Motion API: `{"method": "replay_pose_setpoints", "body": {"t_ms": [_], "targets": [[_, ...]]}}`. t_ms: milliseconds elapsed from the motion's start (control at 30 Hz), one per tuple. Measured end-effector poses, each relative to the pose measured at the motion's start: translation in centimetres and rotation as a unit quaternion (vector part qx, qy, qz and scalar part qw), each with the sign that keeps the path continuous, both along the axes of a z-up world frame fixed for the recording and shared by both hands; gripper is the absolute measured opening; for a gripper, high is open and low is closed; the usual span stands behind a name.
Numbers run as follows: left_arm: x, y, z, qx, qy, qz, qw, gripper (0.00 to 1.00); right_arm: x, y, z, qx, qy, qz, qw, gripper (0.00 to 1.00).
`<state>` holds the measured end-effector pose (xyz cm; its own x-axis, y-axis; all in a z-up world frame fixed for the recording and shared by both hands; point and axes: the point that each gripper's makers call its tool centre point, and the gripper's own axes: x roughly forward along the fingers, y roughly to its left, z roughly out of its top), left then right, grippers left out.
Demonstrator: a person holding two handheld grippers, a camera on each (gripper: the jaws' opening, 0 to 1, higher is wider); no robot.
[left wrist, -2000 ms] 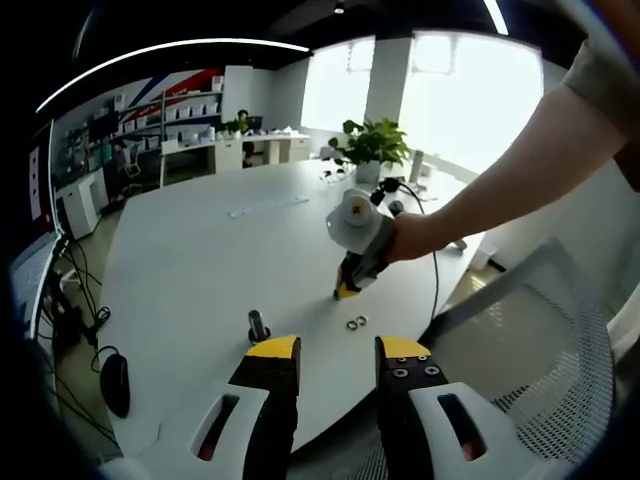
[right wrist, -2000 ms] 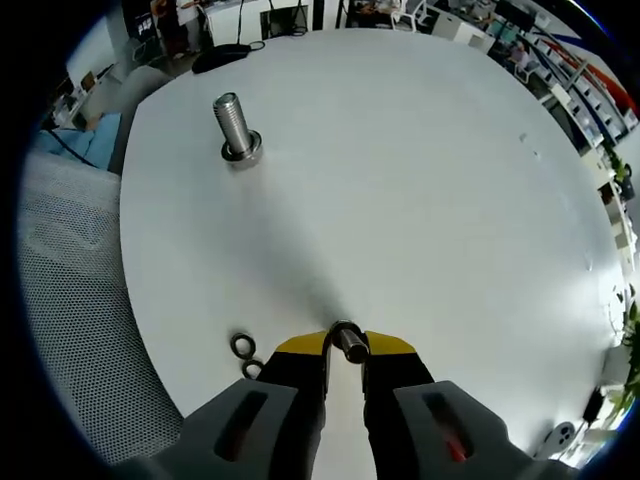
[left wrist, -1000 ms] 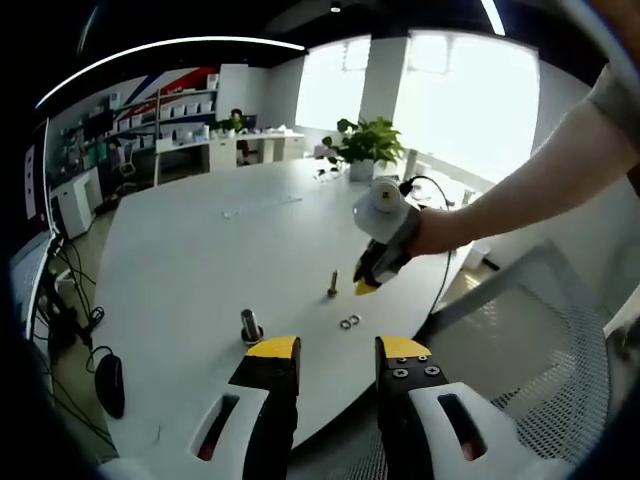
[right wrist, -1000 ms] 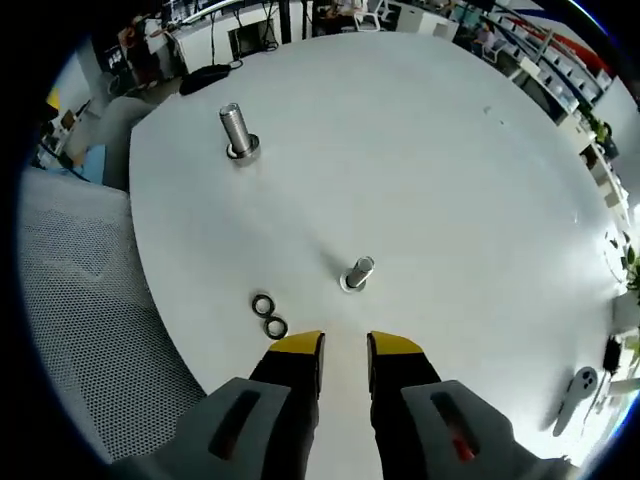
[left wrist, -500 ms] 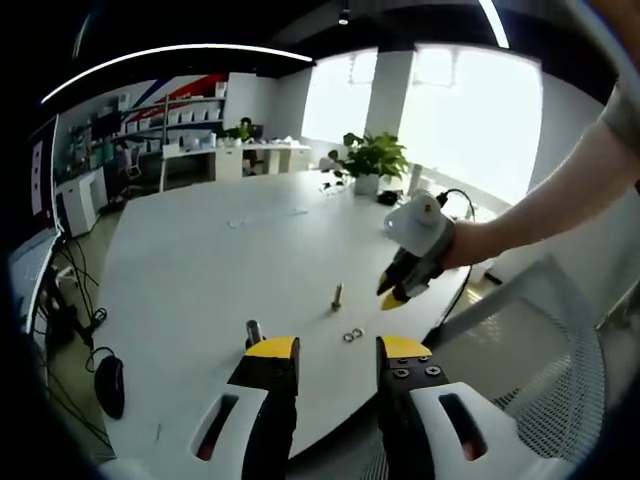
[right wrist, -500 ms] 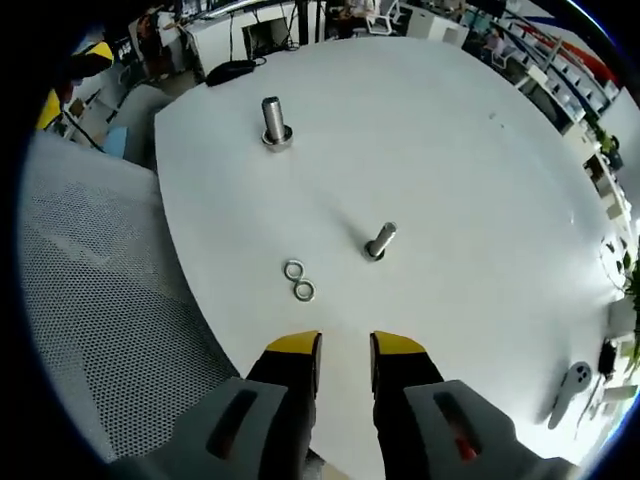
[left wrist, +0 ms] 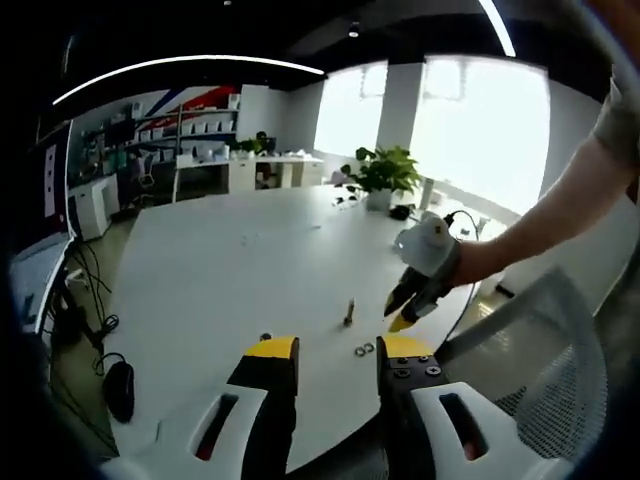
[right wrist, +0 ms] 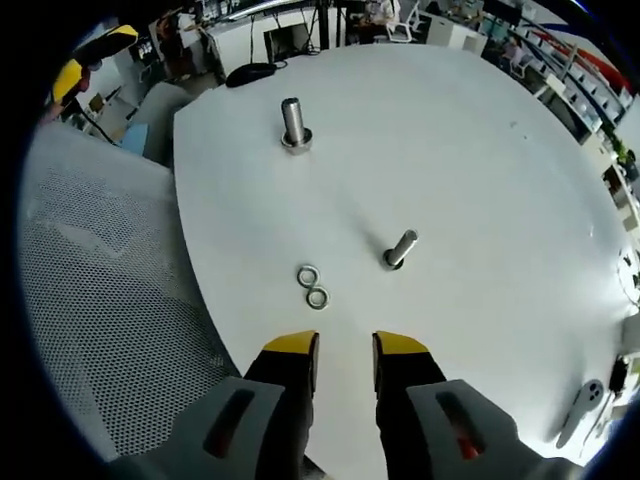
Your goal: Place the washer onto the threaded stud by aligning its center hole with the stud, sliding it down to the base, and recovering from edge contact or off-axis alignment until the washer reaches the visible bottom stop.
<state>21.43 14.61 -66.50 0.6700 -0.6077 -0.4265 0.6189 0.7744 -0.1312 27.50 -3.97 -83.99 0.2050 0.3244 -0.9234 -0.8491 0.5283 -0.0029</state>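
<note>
White table (right wrist: 480,150); stud (right wrist: 400,248) upright, washers (right wrist: 313,286) flat.

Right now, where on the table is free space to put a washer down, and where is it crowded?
The white table is bare beyond the small stud, and between it and the large stud. It is crowded at the near edge, where two washers lie just ahead of the open right gripper.

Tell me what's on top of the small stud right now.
Nothing. The small stud stands bare on the table; both washers lie flat beside it, touching each other. The big stud is bare too. Both tongs are open and empty.
</note>
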Motion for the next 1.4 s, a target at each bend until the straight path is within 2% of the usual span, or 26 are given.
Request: {"method": "replay_pose_setpoints", "body": {"t_ms": [100,167,233,267,333,667,800,1033,1133,1400], "targets": [[0.0,-0.1,-0.2,0.005,0.002,0.000,1.0000,0.30,0.0,0.2,-0.5,0.007,0.003,0.017,0.9998,0.24],[0.3,0.3,0.2,0.024,-0.017,0.011,0.9995,0.28,0.1,0.5,-0.7,0.013,0.001,0.024,0.9996,0.24],[0.4,0.4,0.8,0.013,-0.025,0.021,0.9994,0.28,0.0,0.7,-0.9,0.019,0.004,0.026,0.9995,0.24],[0.6,0.5,0.8,0.007,-0.021,0.026,0.9994,0.29,-0.1,0.9,-1.0,0.022,0.005,0.029,0.9993,0.24],[0.8,0.9,0.2,0.014,-0.009,0.033,0.9993,0.30,-0.3,1.3,-1.1,0.027,0.004,0.041,0.9988,0.25],[1.1,1.6,0.4,0.023,-0.020,0.052,0.9982,0.29,-0.7,2.0,-1.6,0.033,0.004,0.065,0.9973,0.25],[1.1,1.5,0.2,0.019,-0.012,0.051,0.9984,0.29,-0.7,2.1,-1.7,0.032,0.002,0.074,0.9967,0.26],[0.9,1.0,-0.5,0.042,-0.004,0.038,0.9984,0.29,-0.3,2.4,-2.2,0.033,0.001,0.074,0.9967,0.26],[0.7,0.9,-0.5,0.048,-0.010,0.034,0.9982,0.29,0.0,2.7,-2.0,0.035,-0.002,0.076,0.9965,0.26],[1.1,1.7,-0.3,0.039,-0.009,0.051,0.9979,0.29,-0.2,2.6,-2.3,0.033,0.005,0.087,0.9957,0.26]]}}
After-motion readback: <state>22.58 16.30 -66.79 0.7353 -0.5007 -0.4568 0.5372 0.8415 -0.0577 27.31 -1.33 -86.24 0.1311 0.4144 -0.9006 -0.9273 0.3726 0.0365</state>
